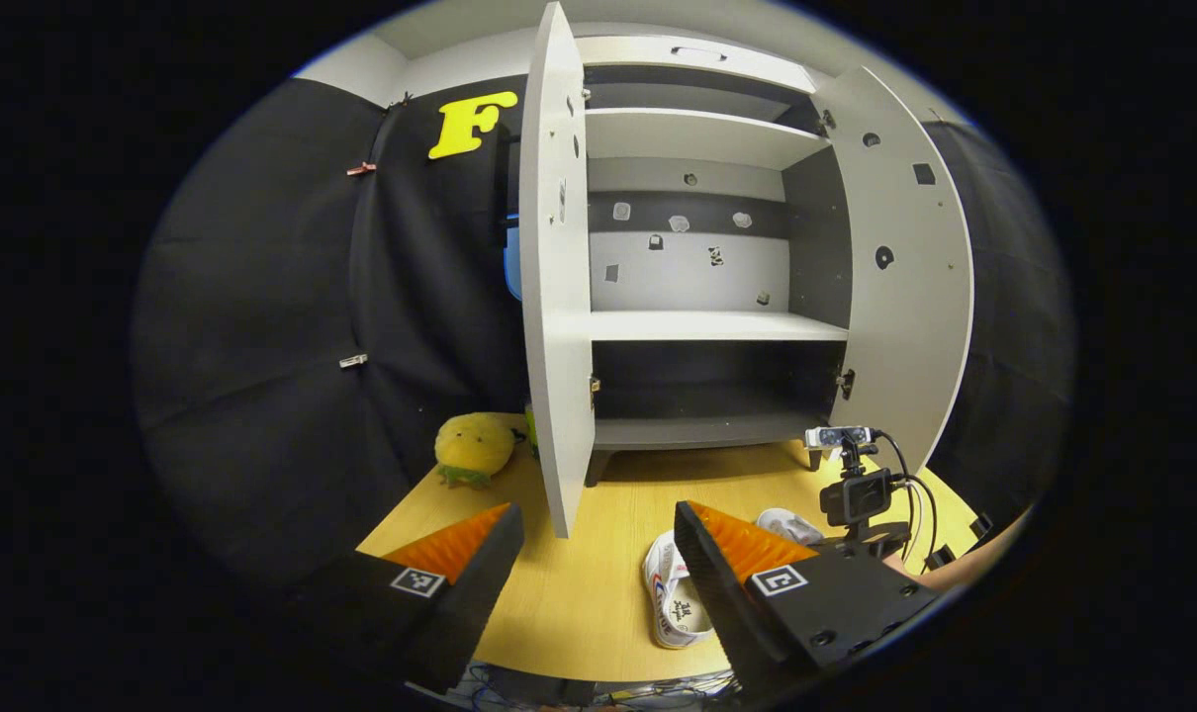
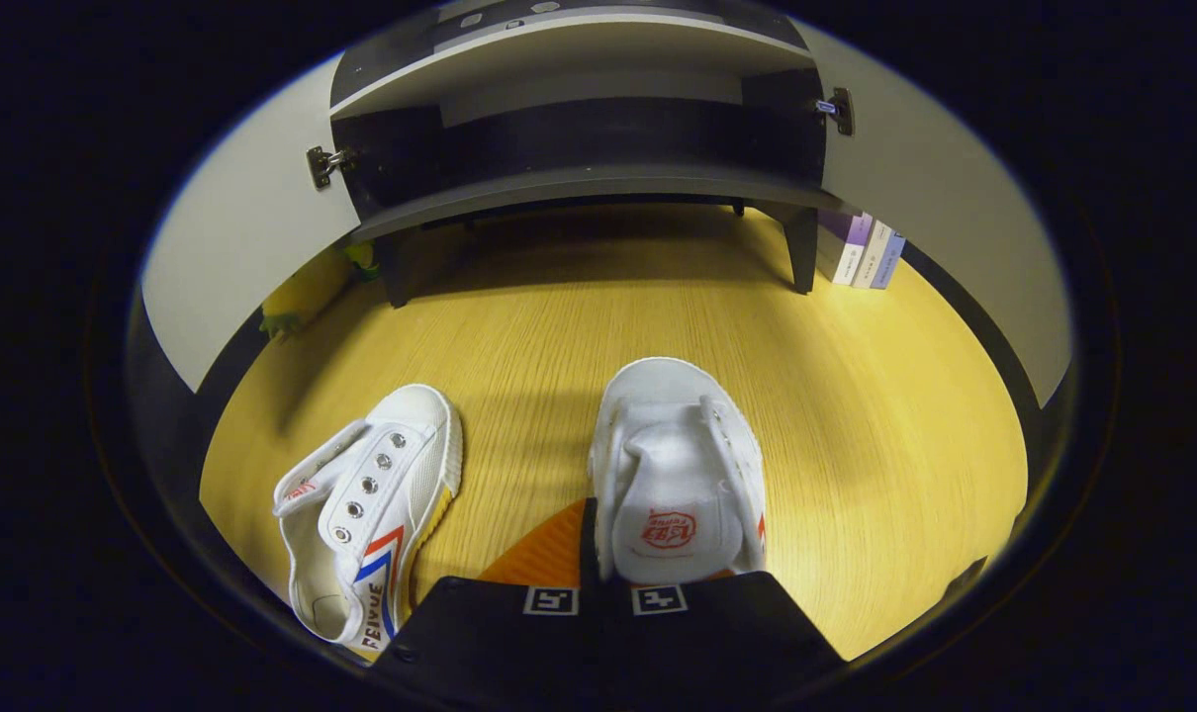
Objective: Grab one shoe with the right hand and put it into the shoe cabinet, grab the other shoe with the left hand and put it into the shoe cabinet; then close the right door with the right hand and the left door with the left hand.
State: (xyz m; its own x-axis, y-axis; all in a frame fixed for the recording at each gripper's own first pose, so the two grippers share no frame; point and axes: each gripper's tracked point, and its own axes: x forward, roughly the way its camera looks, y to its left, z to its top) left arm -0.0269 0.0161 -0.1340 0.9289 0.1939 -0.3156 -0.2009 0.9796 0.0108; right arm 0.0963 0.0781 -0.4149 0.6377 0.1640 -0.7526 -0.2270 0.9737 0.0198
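Note:
The shoe cabinet stands at the back of the wooden table with its left door and right door swung open and its shelves bare. A white sneaker lies on the table just below my left gripper, which hangs open above the table. The second white sneaker points toward the cabinet's bottom shelf. My right gripper is shut on its left side wall at the heel end. In the right gripper view the first sneaker lies to the left.
A yellow plush toy sits left of the cabinet, behind the left door. Several books stand beside the cabinet's right leg. The right gripper's body and a forearm sit at the right. Cables hang at the table's front edge.

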